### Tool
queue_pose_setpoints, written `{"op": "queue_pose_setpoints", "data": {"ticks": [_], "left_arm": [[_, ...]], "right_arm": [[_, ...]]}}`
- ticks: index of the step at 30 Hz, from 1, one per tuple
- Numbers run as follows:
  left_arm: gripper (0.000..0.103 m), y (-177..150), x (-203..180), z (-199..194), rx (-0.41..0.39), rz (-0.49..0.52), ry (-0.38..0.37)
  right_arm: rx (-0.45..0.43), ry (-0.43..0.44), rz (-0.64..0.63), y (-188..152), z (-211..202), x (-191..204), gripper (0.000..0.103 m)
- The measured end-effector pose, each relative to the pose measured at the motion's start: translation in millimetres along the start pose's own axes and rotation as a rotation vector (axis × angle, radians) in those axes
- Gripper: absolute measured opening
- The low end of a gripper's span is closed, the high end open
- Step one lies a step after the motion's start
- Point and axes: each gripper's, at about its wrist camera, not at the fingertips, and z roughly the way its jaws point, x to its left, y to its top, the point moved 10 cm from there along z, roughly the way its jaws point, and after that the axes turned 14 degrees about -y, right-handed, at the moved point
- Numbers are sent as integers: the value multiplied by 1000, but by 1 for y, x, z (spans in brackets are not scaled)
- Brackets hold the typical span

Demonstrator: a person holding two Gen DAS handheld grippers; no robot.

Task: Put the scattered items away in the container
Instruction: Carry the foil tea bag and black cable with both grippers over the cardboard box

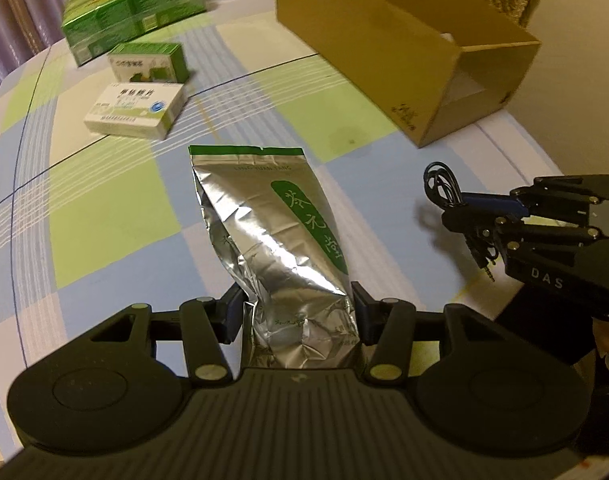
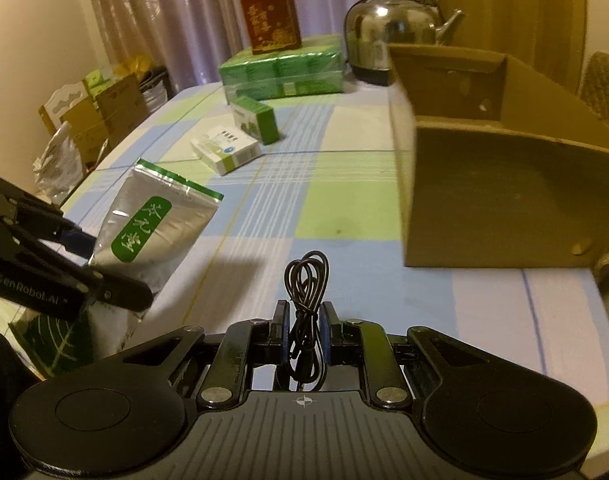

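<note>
My left gripper (image 1: 296,308) is shut on the lower end of a silver foil pouch (image 1: 272,224) with a green label, held above the checked tablecloth. From the right wrist view the same pouch (image 2: 148,224) hangs at the left with the left gripper (image 2: 84,264) on it. My right gripper (image 2: 306,328) is shut on a coiled black cable (image 2: 306,280). It also shows at the right edge of the left wrist view as the right gripper (image 1: 460,208) with the cable (image 1: 440,184). The open cardboard box (image 1: 384,48) (image 2: 504,184) stands at the far right.
A white medicine box (image 1: 138,110) (image 2: 226,150) and a small green box (image 1: 152,62) (image 2: 258,118) lie on the table (image 1: 104,216). Behind them sit a wrapped green pack (image 2: 280,70), a red carton (image 2: 270,16) and a steel kettle (image 2: 392,36).
</note>
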Motion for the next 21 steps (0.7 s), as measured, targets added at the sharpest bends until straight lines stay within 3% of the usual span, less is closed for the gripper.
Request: {"op": "queue_pose_setpoints", "data": {"ticks": [21], "left_arm": [[48,40,-79,4,-79,61,-89]], "right_arm": [[-79,-108,125,25,-47,-79,12]]}}
